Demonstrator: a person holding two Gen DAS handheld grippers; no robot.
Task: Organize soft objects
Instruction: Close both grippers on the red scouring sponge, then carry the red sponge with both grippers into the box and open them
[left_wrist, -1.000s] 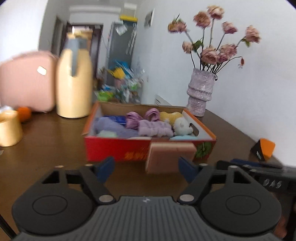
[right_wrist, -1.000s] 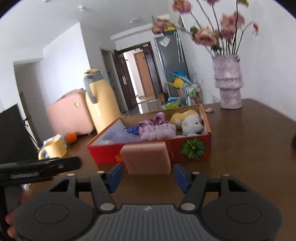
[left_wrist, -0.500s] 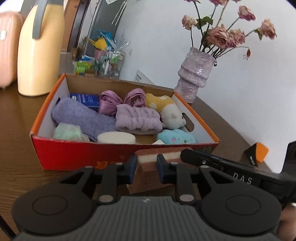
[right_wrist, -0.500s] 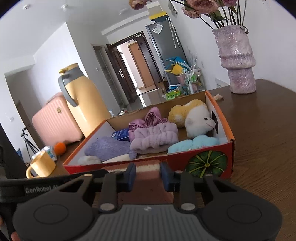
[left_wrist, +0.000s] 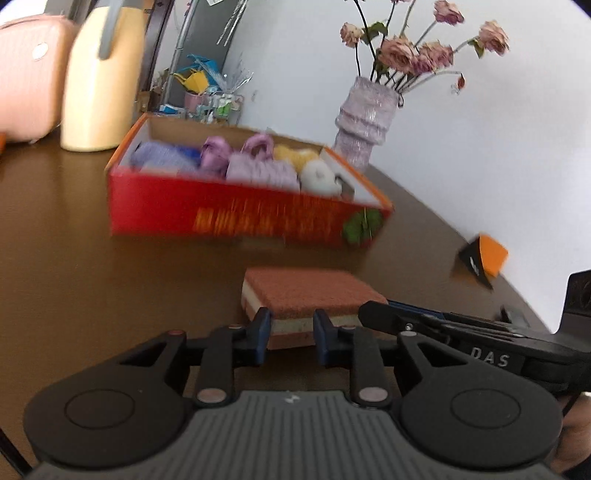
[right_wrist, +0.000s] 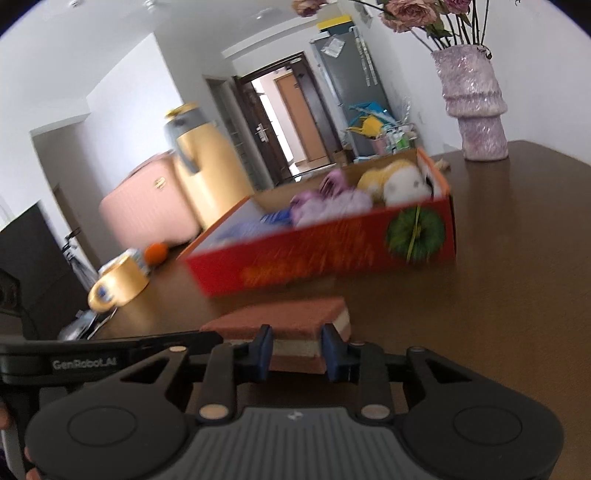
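Half a second ago the sponge stood pressed against the red box; now it lies flat, drawn back toward me. My left claw (left_wrist: 289, 332) is clamped on the sponge (left_wrist: 314, 291), my right claw (right_wrist: 295, 350) likewise. It shows a rust-brown top over a cream layer, on the surface (left_wrist: 92, 258), with the box (left_wrist: 236, 210) beyond my fingertips.

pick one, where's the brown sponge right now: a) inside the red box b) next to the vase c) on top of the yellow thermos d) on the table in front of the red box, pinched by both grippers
d: the brown sponge lies outside the red box, and the left gripper and right gripper each pinch its near edge.
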